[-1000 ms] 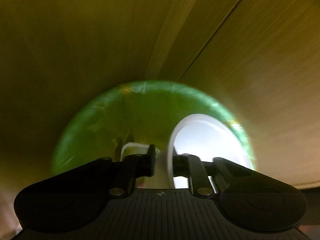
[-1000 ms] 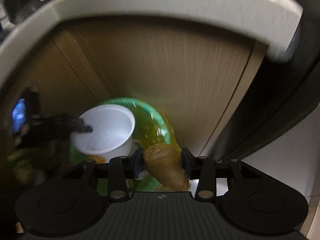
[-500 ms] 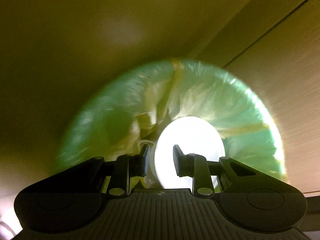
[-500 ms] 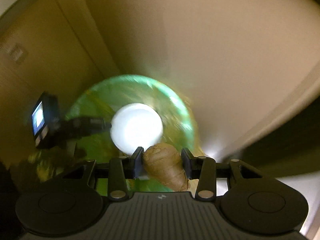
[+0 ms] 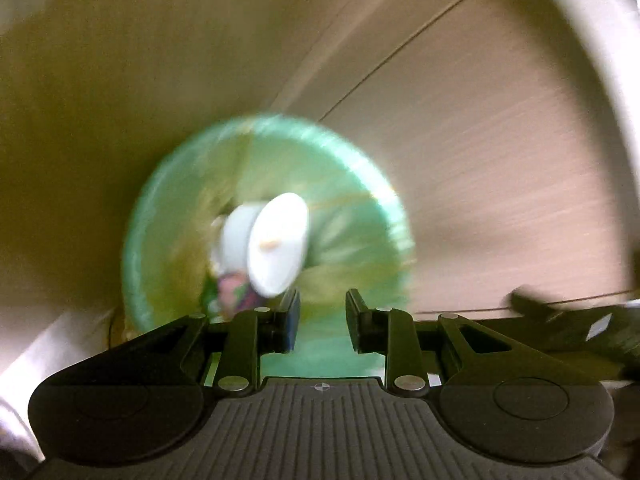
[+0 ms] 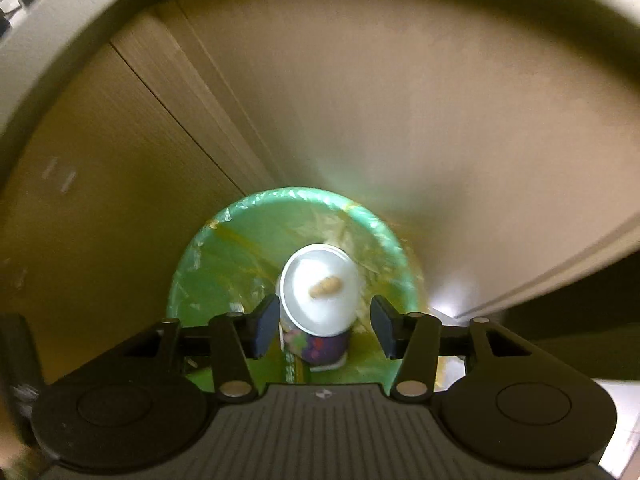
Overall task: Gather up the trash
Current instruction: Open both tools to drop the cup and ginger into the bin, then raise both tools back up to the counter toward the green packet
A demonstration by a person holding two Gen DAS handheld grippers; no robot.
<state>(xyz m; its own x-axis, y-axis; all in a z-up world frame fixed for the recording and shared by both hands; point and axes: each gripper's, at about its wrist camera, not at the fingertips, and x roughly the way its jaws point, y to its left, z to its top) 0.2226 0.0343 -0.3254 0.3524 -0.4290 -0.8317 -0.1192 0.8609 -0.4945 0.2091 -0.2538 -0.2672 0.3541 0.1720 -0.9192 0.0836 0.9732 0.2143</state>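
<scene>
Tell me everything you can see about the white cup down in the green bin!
The white cup looks like thin plastic or paper, with a round open mouth and a colourful purple-and-green printed wall. It lies tipped inside the bin's green bag, its mouth turned up toward the cameras. A small tan lump, maybe ginger, shows inside it. In the left wrist view the cup is blurred and leans on its side. No jaws touch it; it rests on the bag and other trash.

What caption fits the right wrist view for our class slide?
Right gripper, jaws opening and empty, above a green-lined bin where a brown piece lies inside a white cup.
</scene>
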